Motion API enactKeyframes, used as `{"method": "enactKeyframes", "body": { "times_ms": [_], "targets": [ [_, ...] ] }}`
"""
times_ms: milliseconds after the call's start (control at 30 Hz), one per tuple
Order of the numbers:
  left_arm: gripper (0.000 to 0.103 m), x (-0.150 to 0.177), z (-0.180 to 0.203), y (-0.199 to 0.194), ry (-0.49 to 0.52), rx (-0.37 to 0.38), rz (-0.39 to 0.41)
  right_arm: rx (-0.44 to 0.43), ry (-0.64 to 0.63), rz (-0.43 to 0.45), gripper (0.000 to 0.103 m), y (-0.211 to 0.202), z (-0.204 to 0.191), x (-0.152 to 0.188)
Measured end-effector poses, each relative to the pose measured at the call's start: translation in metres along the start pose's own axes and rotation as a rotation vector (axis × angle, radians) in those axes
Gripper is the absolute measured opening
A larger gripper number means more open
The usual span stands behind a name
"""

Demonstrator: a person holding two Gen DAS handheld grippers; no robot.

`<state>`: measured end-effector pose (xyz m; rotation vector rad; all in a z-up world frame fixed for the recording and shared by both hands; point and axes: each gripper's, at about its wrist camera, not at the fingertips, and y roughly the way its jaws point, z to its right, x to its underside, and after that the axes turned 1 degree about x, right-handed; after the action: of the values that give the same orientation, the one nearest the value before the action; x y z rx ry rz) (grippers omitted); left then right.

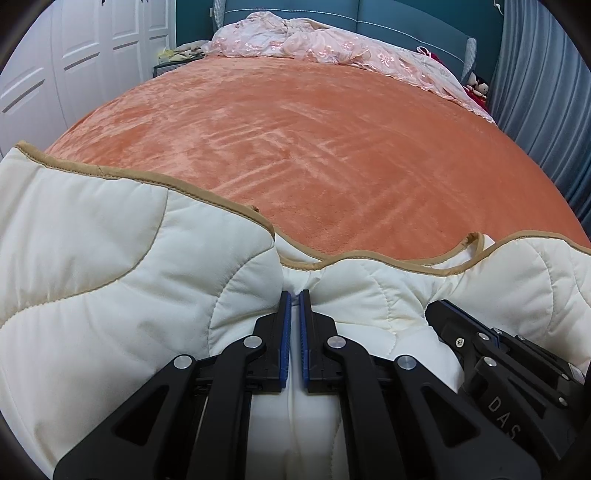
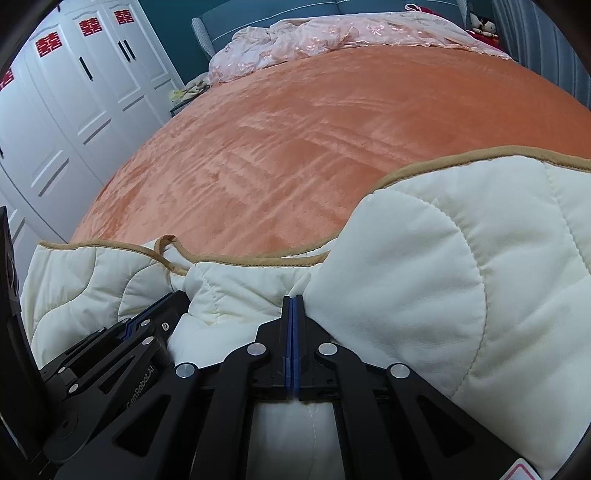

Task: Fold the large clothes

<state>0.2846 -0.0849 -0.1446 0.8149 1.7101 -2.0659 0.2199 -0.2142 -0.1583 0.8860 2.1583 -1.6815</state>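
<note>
Both grippers, left point(image 1: 294, 295) and right point(image 2: 293, 300), angled down, jaws pinching cream quilted garment point(image 1: 110, 266).

This is a bedroom in a home. A wide bed point(image 1: 546, 236) covered by an orange plush blanket point(image 1: 295, 140) fills the room, with a rumpled pink embroidered coverlet point(image 1: 332, 48) heaped against a blue padded headboard point(image 1: 406, 18). White panelled wardrobe doors point(image 2: 92, 85) with red paper cut-outs point(image 2: 88, 26) stand along one side, grey-blue curtains point(image 1: 546, 92) along the other.
</note>
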Motion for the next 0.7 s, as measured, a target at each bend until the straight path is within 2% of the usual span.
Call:
{"method": "enactKeyframes", "body": {
  "times_ms": [100, 167, 200, 233, 267, 333, 400, 533, 700],
  "targets": [
    [0.003, -0.005, 0.0, -0.002, 0.001, 0.006, -0.023, 0.011, 0.003, -0.014, 0.0, -0.002, -0.002, -0.005],
    [0.004, -0.013, -0.006, -0.008, -0.022, 0.035, -0.066, 0.047, 0.005, -0.007, 0.0, -0.014, -0.004, -0.011],
    [0.006, -0.018, -0.013, -0.016, -0.065, 0.063, -0.091, 0.081, 0.021, 0.02, 0.0, -0.029, -0.005, -0.013],
    [0.009, -0.022, -0.025, -0.027, -0.131, 0.098, -0.103, 0.082, 0.04, 0.086, 0.009, -0.052, -0.006, -0.014],
    [0.015, -0.024, -0.042, -0.045, -0.209, 0.128, -0.094, 0.066, 0.041, 0.129, 0.013, -0.072, -0.007, -0.012],
    [0.05, -0.019, -0.072, -0.084, -0.306, 0.162, -0.047, 0.023, -0.001, 0.149, 0.013, -0.107, -0.014, -0.001],
    [0.057, -0.003, -0.101, -0.125, -0.346, 0.154, 0.007, -0.014, -0.027, 0.128, 0.013, -0.128, -0.018, 0.019],
    [0.058, 0.046, -0.147, -0.174, -0.422, 0.08, -0.003, -0.087, -0.041, 0.024, 0.013, -0.142, -0.032, 0.067],
    [0.058, 0.102, -0.186, -0.205, -0.575, 0.115, -0.024, -0.144, -0.043, -0.074, 0.013, -0.134, -0.058, 0.114]
  ]
}}
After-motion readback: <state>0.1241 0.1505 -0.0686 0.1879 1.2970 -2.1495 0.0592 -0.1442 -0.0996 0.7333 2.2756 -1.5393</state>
